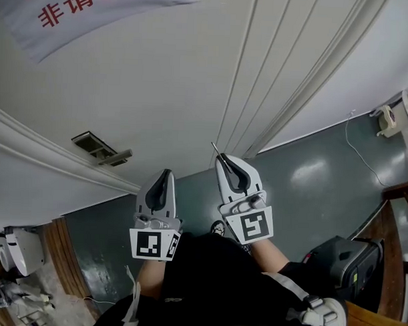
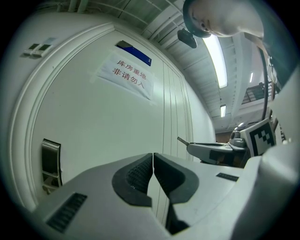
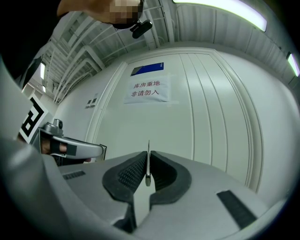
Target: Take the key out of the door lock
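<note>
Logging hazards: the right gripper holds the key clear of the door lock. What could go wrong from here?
The key is a thin blade pinched edge-on in the right gripper; it could pivot or slip and drop. Its tip juts toward the door and might scratch it.

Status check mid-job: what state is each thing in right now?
Left hand-held gripper: shut, empty.
Right hand-held gripper: shut on the key.
Key: clear of the lock, clamped edge-on.
Door lock: no key visible in it.
</note>
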{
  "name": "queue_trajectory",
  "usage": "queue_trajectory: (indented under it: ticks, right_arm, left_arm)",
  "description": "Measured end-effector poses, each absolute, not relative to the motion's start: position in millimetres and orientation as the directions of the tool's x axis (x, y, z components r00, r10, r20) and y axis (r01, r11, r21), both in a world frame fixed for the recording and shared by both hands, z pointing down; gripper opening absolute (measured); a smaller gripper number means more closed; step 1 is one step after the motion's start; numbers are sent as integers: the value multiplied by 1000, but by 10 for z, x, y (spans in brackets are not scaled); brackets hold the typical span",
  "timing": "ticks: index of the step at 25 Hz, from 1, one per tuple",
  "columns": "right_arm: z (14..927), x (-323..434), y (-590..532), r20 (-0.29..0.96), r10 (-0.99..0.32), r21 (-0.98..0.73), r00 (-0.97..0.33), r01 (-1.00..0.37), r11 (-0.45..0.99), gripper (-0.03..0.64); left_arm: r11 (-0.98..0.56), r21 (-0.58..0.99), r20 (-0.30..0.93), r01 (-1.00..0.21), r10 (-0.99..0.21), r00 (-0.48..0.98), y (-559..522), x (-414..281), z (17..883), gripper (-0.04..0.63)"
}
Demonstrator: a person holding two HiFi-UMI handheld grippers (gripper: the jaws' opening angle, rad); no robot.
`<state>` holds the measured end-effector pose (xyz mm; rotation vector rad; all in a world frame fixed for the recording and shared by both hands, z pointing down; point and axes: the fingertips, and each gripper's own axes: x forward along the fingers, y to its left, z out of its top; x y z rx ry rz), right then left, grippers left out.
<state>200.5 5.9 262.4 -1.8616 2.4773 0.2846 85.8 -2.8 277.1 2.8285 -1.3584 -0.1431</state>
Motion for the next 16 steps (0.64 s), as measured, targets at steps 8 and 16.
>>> queue_trajectory:
  ticks: [8,16]
  right_arm:
    - [2632,2007,63,-137,-948,114,-286,-956,272,31]
    - [2675,2101,55,-127,-954,102,-271,-960,260,31]
  left_arm:
    - [-633,13,-79,-774,-772,630,-1,926,2748,26]
    - [-623,5,-63,-782,-781,621,-24,954,2796,26]
